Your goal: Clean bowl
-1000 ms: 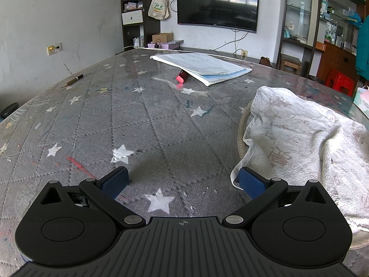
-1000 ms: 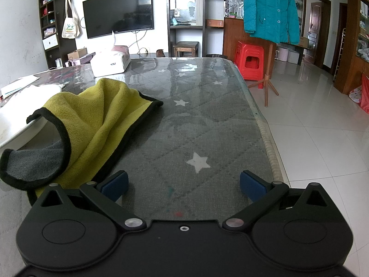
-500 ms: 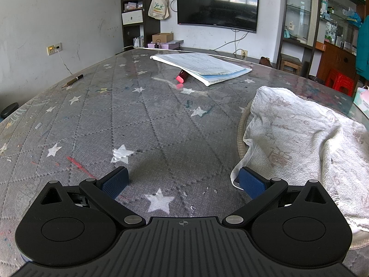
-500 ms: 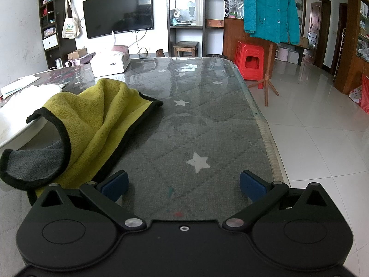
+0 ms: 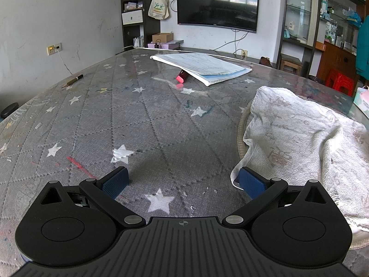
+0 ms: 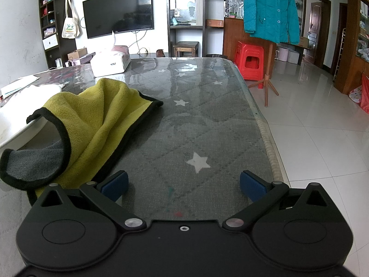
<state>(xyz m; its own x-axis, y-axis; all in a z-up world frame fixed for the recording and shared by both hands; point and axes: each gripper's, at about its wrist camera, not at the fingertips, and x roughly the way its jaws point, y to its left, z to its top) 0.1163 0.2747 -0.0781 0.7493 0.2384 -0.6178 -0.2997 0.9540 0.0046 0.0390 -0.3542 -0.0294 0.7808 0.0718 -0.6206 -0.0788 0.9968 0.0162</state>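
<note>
Both the left gripper [image 5: 183, 181] and the right gripper [image 6: 184, 182] have matte black bodies, blue textured fingertip pads, silver pivot screws, and round embossed discs.

The surface [image 5: 161, 120] was grey quilted cloth with pale stars under a glossy clear sheet that mirrored the room. The white towel [image 5: 299, 138] looked like coarse, nubby terry, worn and faintly stained, and the bowl [image 5: 241, 129] rim under it seemed pale and smooth. The yellow cloth [image 6: 96, 115] was soft matt fleece, grey on its underside, with a black sewn border. The left hand-held gripper [image 5: 182, 180] and the right hand-held gripper [image 6: 183, 182] were matt black plastic with small metal rivets; their 2 blue pads [image 5: 115, 182] looked finely textured. The floor [image 6: 322, 138] was glossy tile.
</note>
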